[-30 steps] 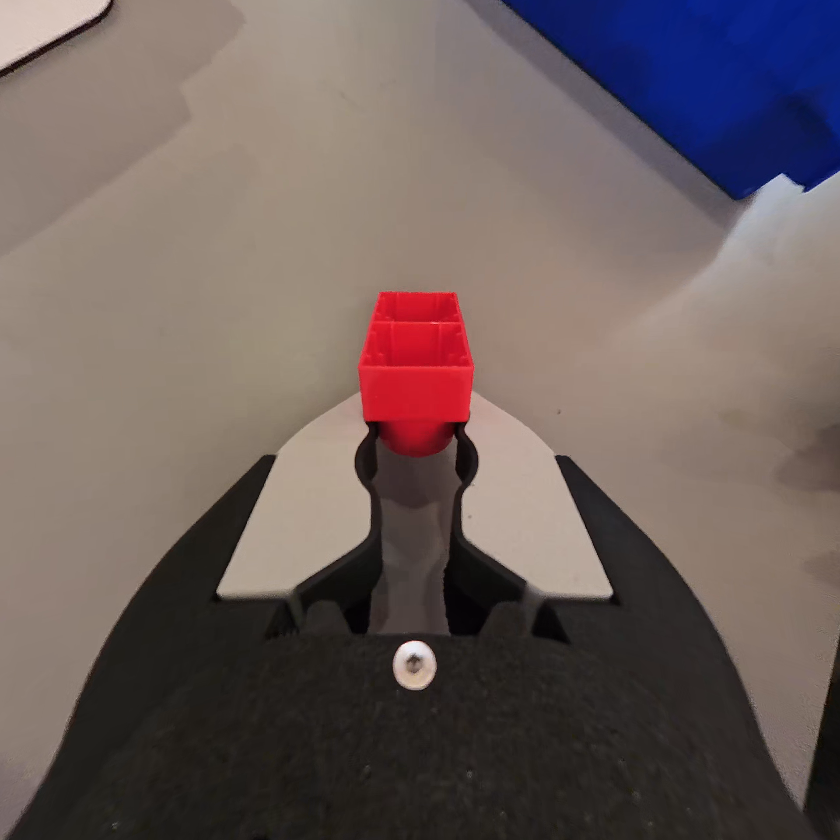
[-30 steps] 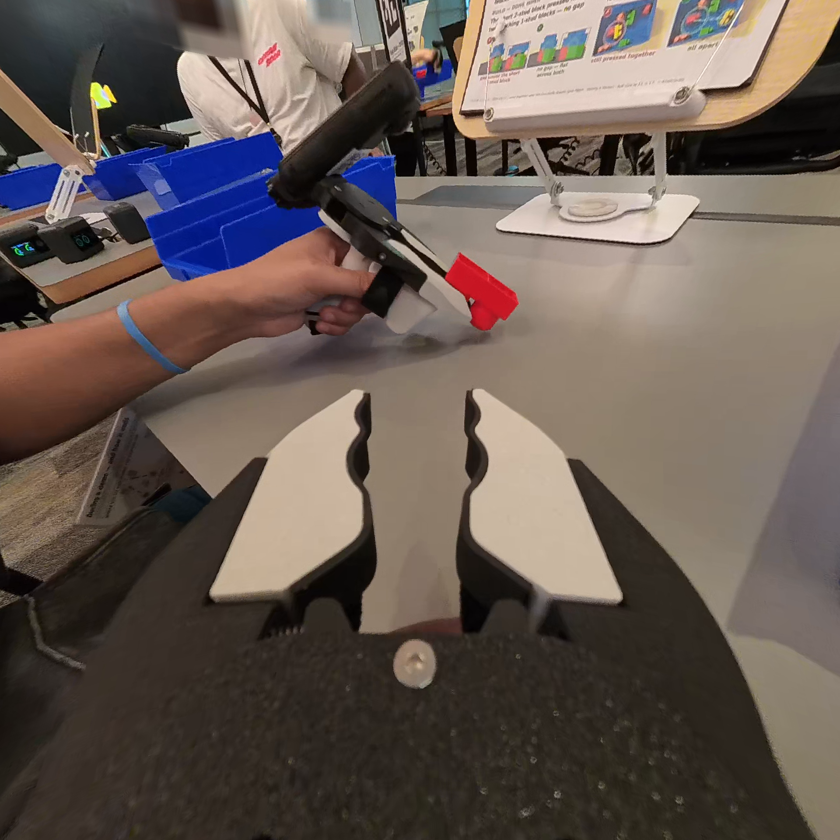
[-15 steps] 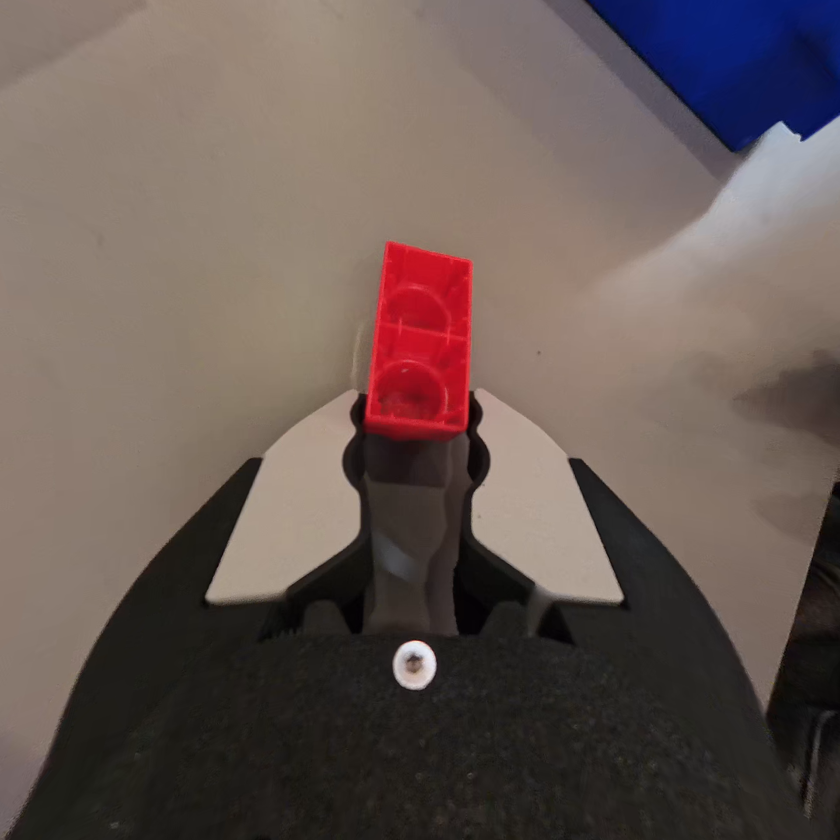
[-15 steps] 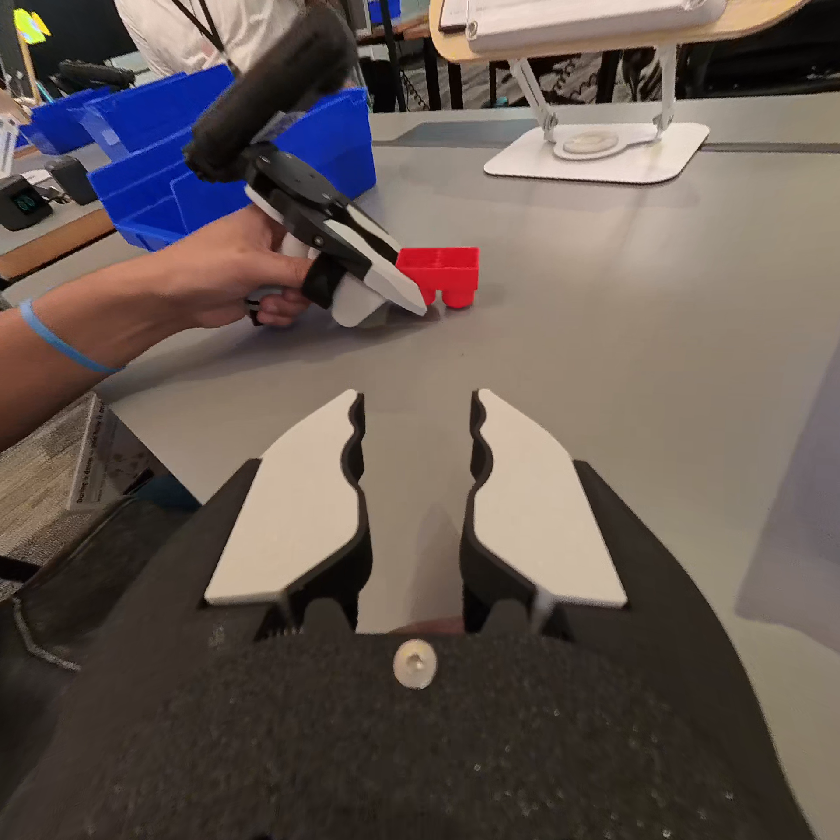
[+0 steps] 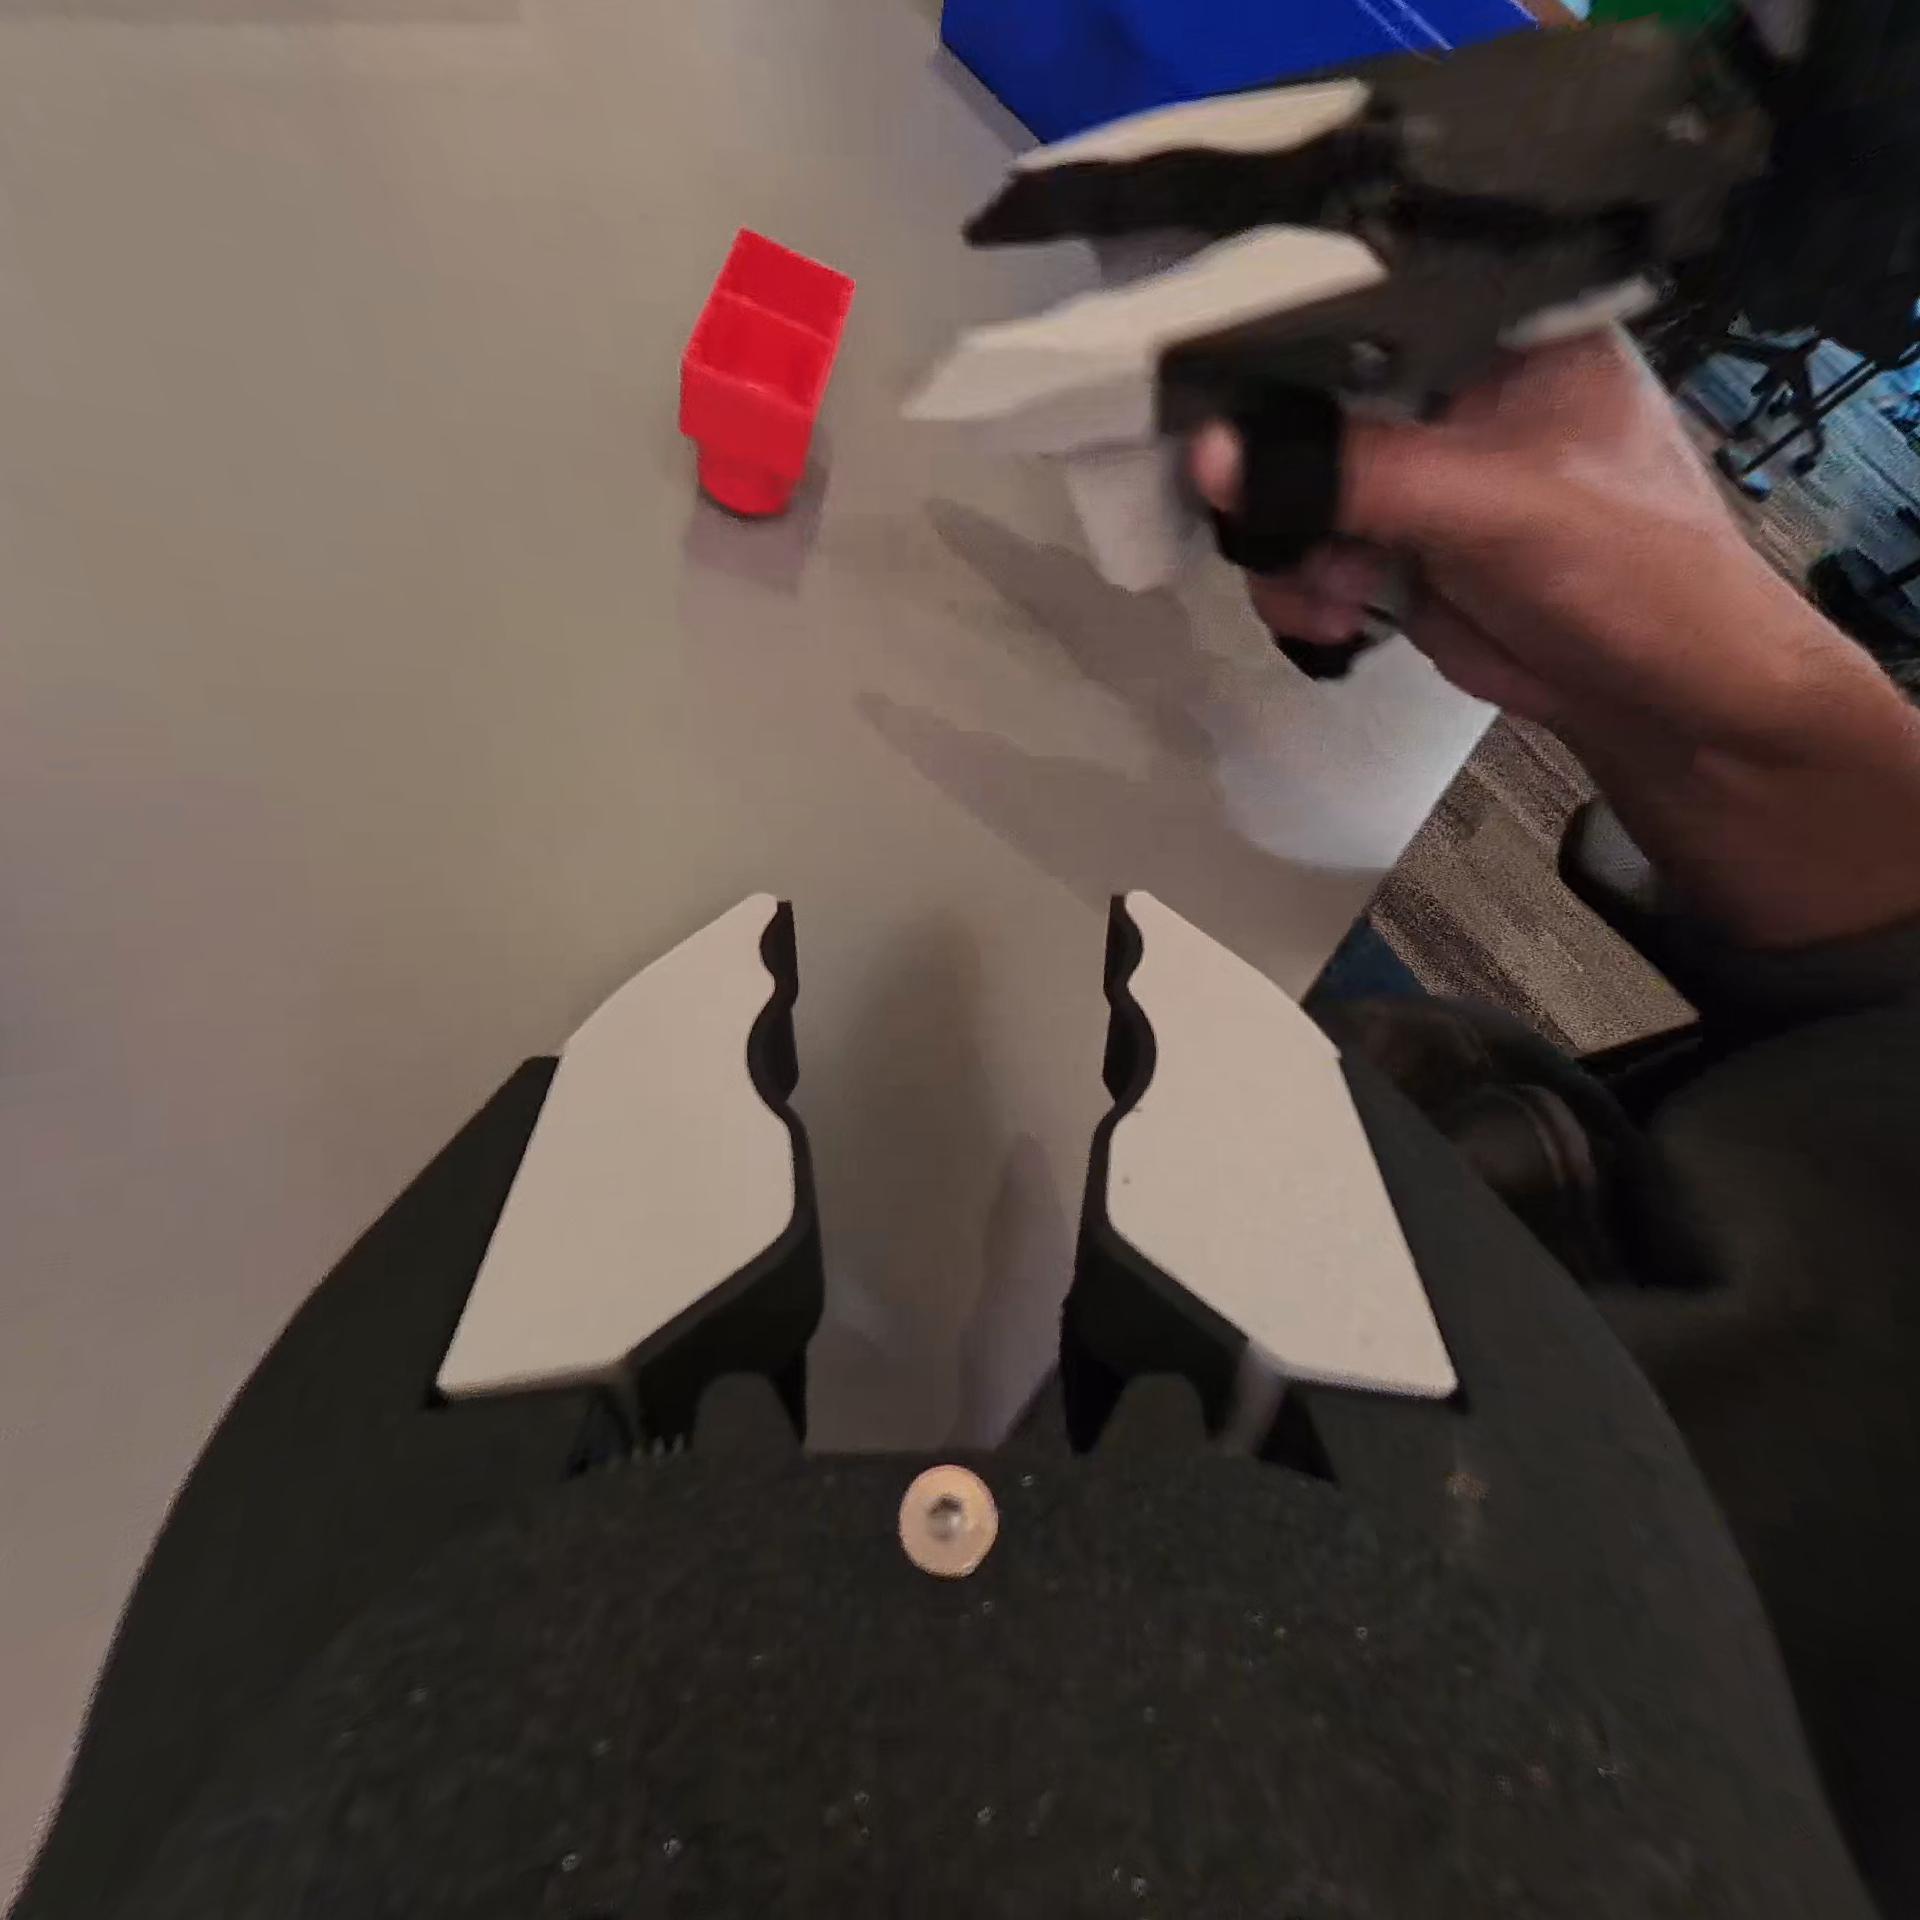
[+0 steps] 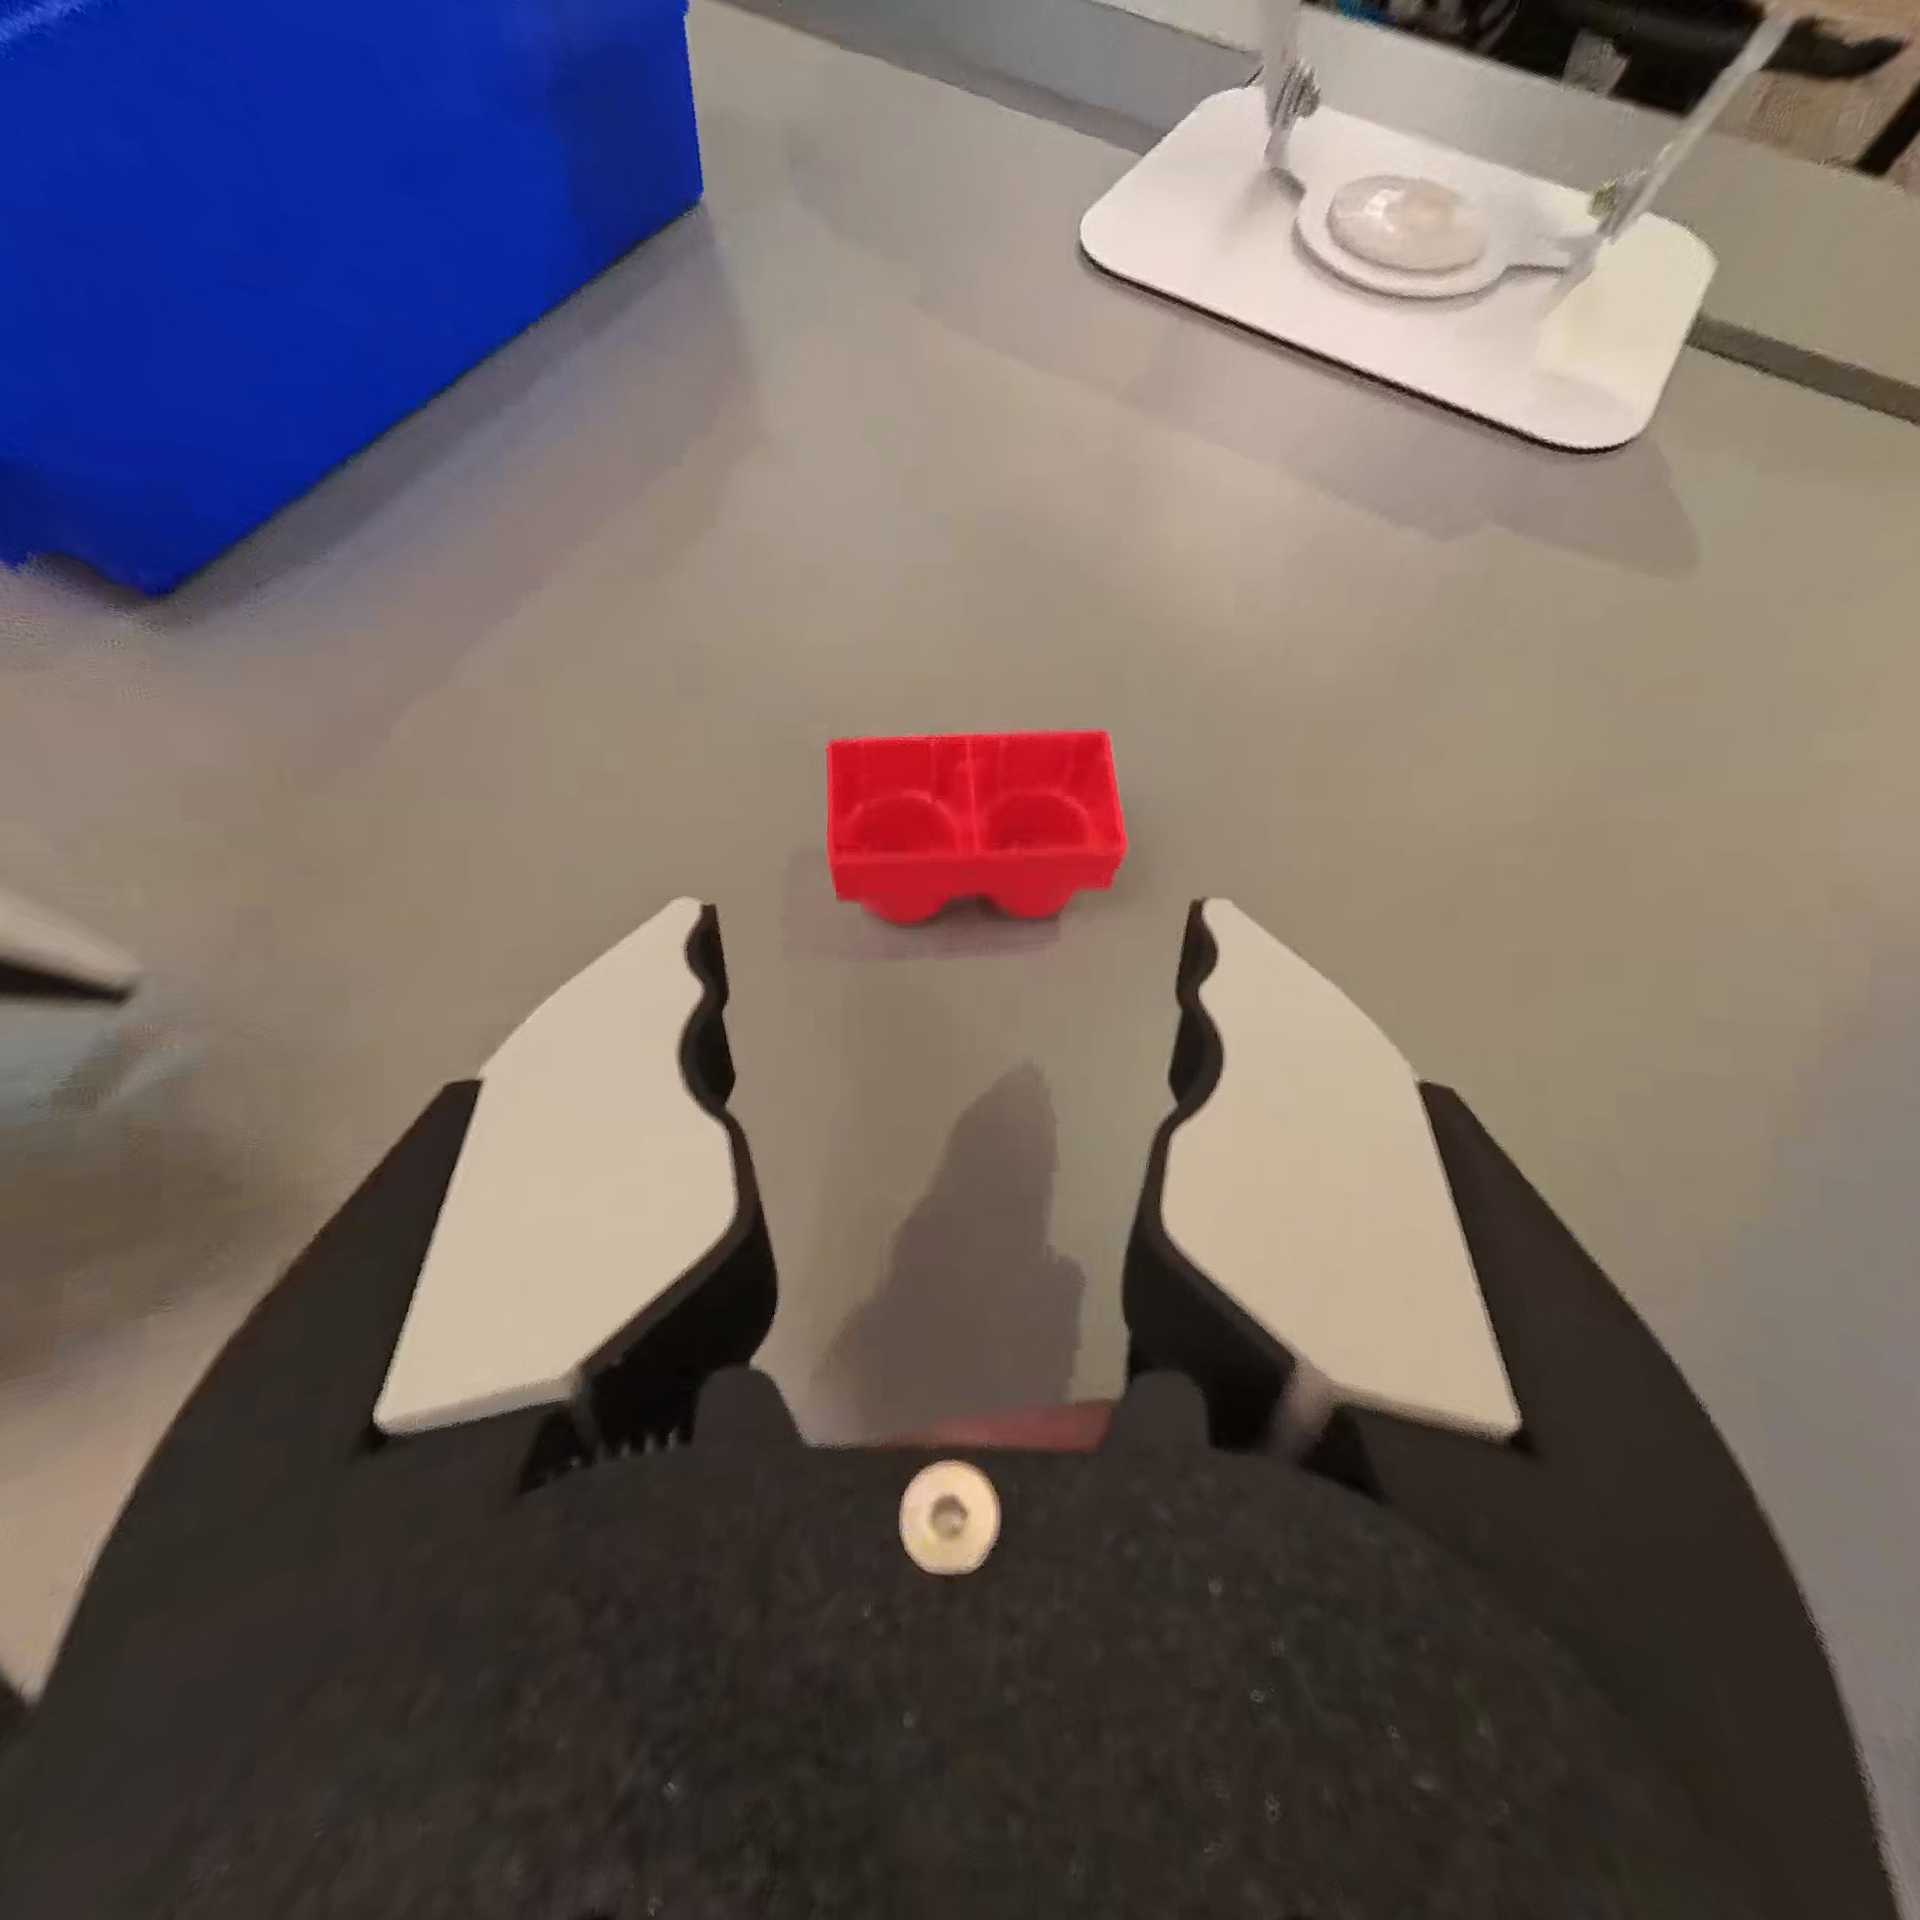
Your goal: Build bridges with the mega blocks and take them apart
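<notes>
A red two-stud mega block lies upside down on the grey table, studs down and hollow side up. It also shows in the left wrist view, far ahead and left of centre. My right gripper is open and empty, just short of the block and pointing at it. In the left wrist view my right gripper hovers to the right of the block, held by a hand. My left gripper is open and empty, well back from the block.
A blue bin stands at the back left and shows at the top of the left wrist view. A white stand base sits at the back right. The table's edge runs close on the right of my left gripper, with carpet beyond.
My left gripper let go of the red block, left it upside down on the table, and pulled back. My right gripper opened wider and moved in close to the block.
</notes>
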`<move>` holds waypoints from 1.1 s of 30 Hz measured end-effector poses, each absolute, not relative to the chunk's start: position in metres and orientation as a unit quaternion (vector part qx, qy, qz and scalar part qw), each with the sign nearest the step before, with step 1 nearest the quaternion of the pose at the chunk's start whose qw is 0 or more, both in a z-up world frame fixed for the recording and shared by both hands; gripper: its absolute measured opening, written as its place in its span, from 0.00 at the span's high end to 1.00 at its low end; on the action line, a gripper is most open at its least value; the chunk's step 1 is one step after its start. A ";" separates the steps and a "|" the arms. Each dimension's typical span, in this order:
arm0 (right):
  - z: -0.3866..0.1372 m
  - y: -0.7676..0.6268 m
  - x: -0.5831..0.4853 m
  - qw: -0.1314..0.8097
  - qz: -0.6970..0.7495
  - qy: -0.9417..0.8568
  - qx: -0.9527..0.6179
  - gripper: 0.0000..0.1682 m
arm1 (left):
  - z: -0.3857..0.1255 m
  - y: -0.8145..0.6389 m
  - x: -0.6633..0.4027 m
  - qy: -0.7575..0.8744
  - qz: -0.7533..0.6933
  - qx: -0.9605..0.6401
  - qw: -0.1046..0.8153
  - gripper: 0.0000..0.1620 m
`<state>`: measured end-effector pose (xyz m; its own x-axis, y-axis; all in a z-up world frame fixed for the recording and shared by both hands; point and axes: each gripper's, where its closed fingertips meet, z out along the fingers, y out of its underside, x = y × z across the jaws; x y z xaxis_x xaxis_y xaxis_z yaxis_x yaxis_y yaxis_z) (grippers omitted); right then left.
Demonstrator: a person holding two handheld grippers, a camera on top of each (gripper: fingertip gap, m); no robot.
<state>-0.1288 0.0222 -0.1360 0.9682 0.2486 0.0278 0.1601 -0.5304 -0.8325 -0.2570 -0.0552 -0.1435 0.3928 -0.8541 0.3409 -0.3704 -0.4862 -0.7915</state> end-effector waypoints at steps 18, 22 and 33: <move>-0.049 0.030 -0.073 0.537 0.011 -0.101 -0.837 0.55 | -0.139 -0.073 -0.269 0.418 -0.404 -0.751 0.312 0.67; 0.043 -0.006 0.024 0.597 -0.059 -0.051 -0.799 0.55 | -0.139 -0.073 -0.267 0.426 -0.399 -0.750 0.311 0.67; -0.049 0.036 0.257 0.312 -0.076 0.032 -0.946 0.55 | -0.142 -0.085 -0.248 0.452 -0.403 -0.741 0.289 0.67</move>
<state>0.2567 0.0362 -0.0491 0.9863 -0.1090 0.1240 -0.0138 -0.8029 -0.5959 -0.2479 -0.0852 -0.1417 0.2660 -0.9035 0.3361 -0.4366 -0.4237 -0.7936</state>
